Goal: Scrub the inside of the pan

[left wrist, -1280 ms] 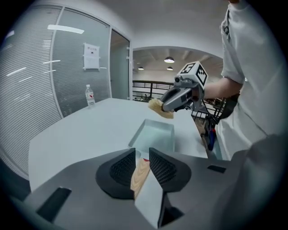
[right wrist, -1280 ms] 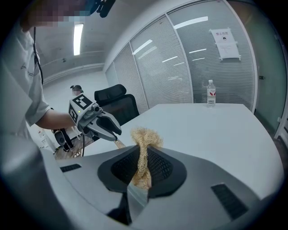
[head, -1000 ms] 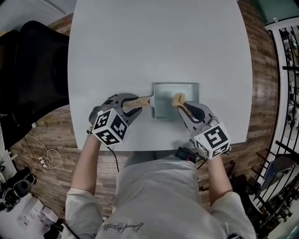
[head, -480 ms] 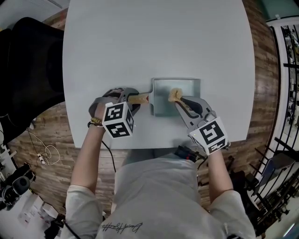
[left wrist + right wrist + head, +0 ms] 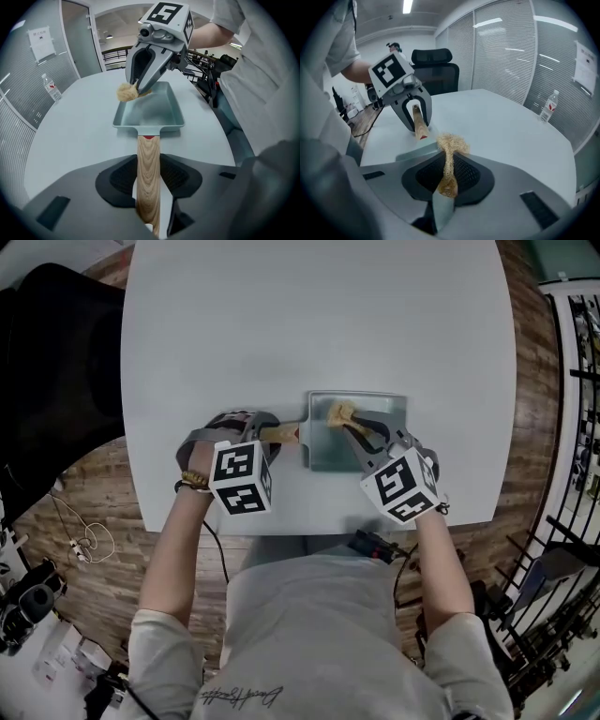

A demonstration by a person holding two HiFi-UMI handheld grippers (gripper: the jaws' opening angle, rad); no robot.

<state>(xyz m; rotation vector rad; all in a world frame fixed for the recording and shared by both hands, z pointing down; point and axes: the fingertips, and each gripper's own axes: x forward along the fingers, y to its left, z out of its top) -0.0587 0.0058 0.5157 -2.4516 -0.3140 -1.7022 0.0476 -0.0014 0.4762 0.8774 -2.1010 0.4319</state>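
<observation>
Left claw [image 5: 149, 178], its jaws just closing in, clamps the wooden handle [image 5: 148, 154] of the pale teal rectangular pan [image 5: 323, 451] on the light grey desk [image 5: 319, 324]. Right claw [image 5: 447, 173] pinches a tan fibrous scrubber [image 5: 451, 142], whose tuft sits inside the pan.

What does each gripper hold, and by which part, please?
Left gripper, jaws just closing, holds the pan by its handle; right gripper, the scrubber by its tail.

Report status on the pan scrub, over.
Left gripper, jaws just closing, clamps wooden handle of teal rectangular pan. Right gripper pinches tan fibrous scrubber at pan's far handle-side corner. No obstruction.
</observation>
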